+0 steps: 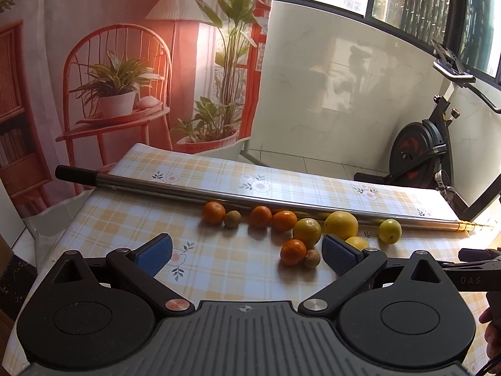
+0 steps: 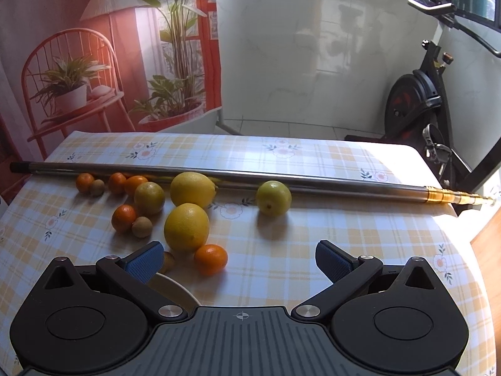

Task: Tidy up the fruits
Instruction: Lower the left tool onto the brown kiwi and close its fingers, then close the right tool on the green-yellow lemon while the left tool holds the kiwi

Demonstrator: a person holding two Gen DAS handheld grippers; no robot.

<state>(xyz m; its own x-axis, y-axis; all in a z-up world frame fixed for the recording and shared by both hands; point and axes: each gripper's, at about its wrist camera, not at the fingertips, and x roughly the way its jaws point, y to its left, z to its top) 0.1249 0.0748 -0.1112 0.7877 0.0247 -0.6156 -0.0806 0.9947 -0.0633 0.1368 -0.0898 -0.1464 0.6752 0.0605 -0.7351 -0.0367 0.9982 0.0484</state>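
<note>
left tool (image 1: 247, 255): spread wide, nothing between the blue pads; hovers over the near half of the bench (image 1: 219, 282), aimed at the fruit cluster.
right tool (image 2: 239, 261): also spread and empty; the nearest small orange (image 2: 210, 259) sits on the cloth just ahead of the gap, toward the left pad.
fruit, location: loose on the checked cloth, most of it along the near side of a long metal pole (image 2: 250, 180). Large lemon (image 2: 186, 227) is nearest the right tool, a second lemon (image 2: 193, 189) lies against the pole, and a green-yellow lime (image 2: 273, 198) sits apart to the right.
small fruit: mandarins and brown kiwi-like fruits (image 2: 142, 226) to the left, some touching.
plate: white rim (image 2: 175, 285) partly hidden under the right tool's left finger; likely a destination, cannot confirm.
handling, judged: round and firm, light, waxy skin; apt to roll if nudged. Mandarins softer, so a gentle squeeze.
grip point: across the widest middle, pads on opposite sides; the lemons across the short axis.
risk: touching neighbours may scatter.
</note>
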